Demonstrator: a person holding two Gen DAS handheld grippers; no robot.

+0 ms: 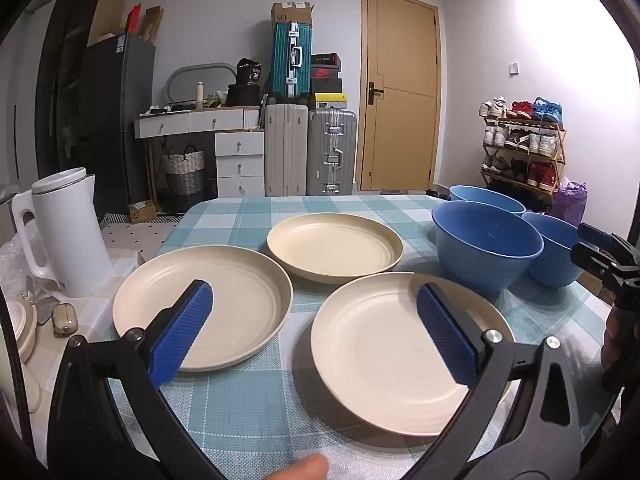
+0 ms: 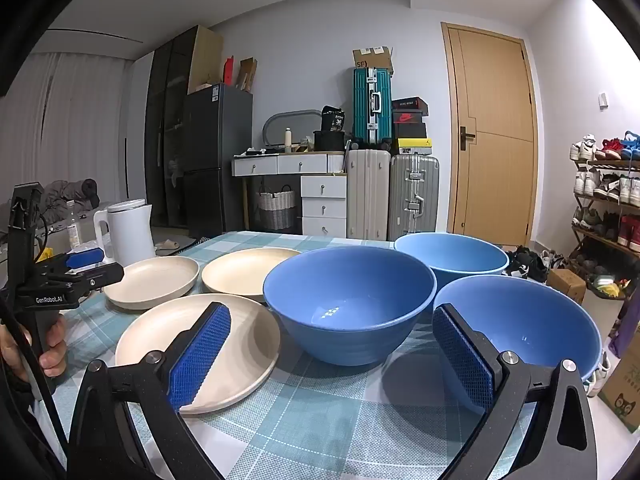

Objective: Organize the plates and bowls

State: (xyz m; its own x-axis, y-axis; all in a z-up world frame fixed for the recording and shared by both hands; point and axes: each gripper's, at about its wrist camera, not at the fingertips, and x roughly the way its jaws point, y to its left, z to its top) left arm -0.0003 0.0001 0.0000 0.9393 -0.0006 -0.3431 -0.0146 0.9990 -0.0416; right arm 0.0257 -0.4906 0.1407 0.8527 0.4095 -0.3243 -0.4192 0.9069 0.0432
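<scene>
Three cream plates lie apart on the checked tablecloth: a left plate [image 1: 200,312], a far plate [image 1: 334,246] and a near plate [image 1: 384,352]. Three blue bowls stand to their right: a middle bowl [image 2: 348,304], a far bowl [image 2: 452,258] and a near right bowl [image 2: 528,320]. My left gripper [image 1: 314,292] is open and empty, hovering above the near edges of the left and near plates. My right gripper [image 2: 332,316] is open and empty, in front of the middle bowl, with one finger over the near plate [image 2: 240,344] and the other before the near right bowl.
A white kettle [image 1: 68,232] stands beside the table's left edge, with small items [image 1: 62,320] nearby. The right gripper's body [image 1: 608,264] shows at the right edge of the left wrist view. The tablecloth [image 2: 320,420] spreads in front of the bowls. Suitcases, drawers and a shoe rack stand behind.
</scene>
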